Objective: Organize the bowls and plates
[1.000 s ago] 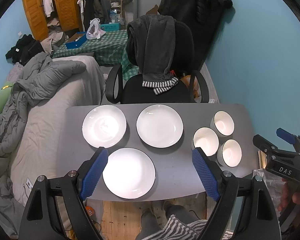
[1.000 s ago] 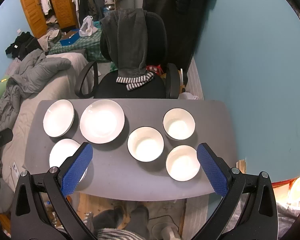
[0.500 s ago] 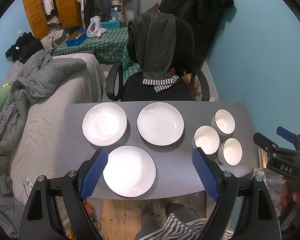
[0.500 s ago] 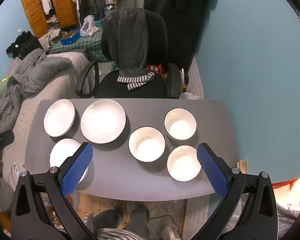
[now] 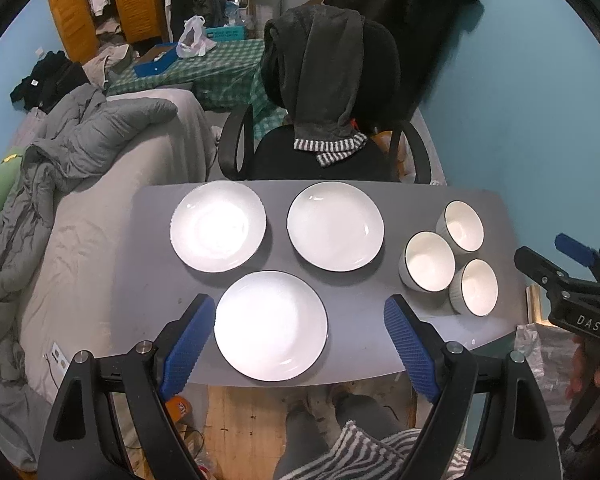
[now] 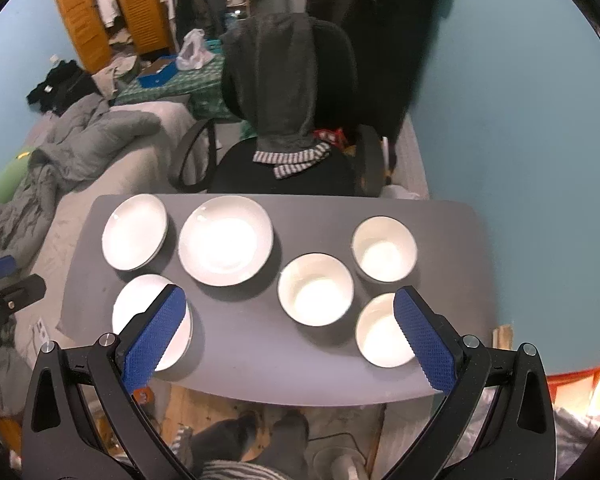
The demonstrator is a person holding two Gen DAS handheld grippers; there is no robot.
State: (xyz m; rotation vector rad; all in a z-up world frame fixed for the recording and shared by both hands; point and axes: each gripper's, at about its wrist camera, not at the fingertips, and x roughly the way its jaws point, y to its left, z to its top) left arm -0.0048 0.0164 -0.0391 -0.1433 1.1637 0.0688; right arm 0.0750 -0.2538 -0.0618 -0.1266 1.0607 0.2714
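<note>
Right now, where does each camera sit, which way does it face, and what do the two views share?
Left wrist view: on the left gripper, above the near edge of the table, facing down over three plates; both blue fingers, the right gripper and the person's legs show.
Right wrist view: on the right gripper, further right, facing down over three bowls; both fingers, the left gripper's tip and feet show.
Shared: table, near plate, middle bowl, chair.
</note>
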